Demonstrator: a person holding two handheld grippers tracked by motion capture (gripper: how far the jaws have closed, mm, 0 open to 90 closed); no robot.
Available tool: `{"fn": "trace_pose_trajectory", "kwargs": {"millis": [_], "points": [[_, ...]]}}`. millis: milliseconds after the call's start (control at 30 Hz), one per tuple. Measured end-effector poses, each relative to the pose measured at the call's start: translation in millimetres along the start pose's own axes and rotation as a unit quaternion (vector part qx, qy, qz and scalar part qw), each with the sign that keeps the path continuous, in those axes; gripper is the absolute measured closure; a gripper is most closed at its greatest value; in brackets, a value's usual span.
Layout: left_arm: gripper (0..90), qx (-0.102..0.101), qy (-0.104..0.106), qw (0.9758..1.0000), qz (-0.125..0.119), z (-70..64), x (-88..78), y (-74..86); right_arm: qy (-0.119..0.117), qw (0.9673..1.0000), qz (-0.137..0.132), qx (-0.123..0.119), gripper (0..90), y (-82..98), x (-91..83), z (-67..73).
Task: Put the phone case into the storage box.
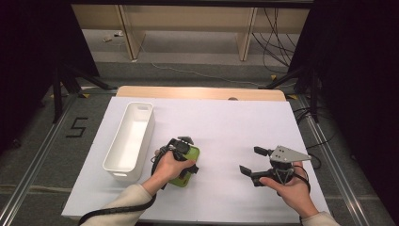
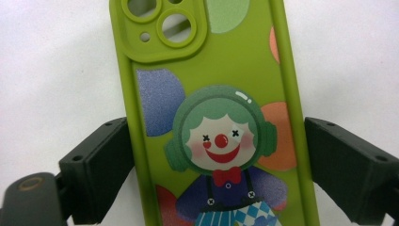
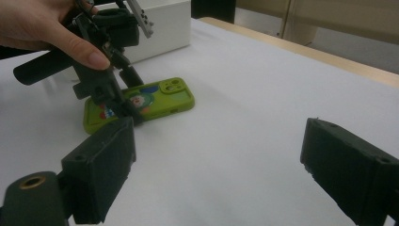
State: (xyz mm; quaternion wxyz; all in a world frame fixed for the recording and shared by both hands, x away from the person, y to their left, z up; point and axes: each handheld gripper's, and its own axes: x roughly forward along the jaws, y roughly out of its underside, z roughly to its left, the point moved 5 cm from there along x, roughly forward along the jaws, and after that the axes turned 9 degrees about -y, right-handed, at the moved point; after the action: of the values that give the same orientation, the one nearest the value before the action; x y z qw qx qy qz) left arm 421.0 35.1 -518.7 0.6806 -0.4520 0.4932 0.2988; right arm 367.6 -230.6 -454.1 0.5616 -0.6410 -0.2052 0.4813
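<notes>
A green phone case with a clown picture lies flat on the white table, back side up. My left gripper points down over it, and its two black jaws touch the case's long edges, one on each side. In the high view the left gripper and the hand that holds it cover most of the phone case. My right gripper hovers to the right, open, with nothing between its jaws. From the right gripper view the phone case lies under the left gripper, beyond my right gripper.
A long white bin stands to the left of the case, empty as far as I see. The white table cover stretches bare between and behind the grippers. Its wooden far edge borders the floor, with cables beyond.
</notes>
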Motion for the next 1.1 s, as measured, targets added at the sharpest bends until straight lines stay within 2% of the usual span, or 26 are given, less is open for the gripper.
{"fn": "trace_pose_trajectory", "kwargs": {"millis": [233, 1100], "points": [[14.3, 0.002, -0.002, 1.0, -0.001, 1.5, -0.9, -0.4, -0.001, 1.0, 0.001, 0.0, 12.2, 0.0, -0.2, 0.2], [15.7, 0.006, -0.002, 0.9999, -0.01, 0.7, -1.4, -0.8, -0.001, 1.0, 0.001, 0.0, 12.5, 0.0, -0.3, 0.4]]}}
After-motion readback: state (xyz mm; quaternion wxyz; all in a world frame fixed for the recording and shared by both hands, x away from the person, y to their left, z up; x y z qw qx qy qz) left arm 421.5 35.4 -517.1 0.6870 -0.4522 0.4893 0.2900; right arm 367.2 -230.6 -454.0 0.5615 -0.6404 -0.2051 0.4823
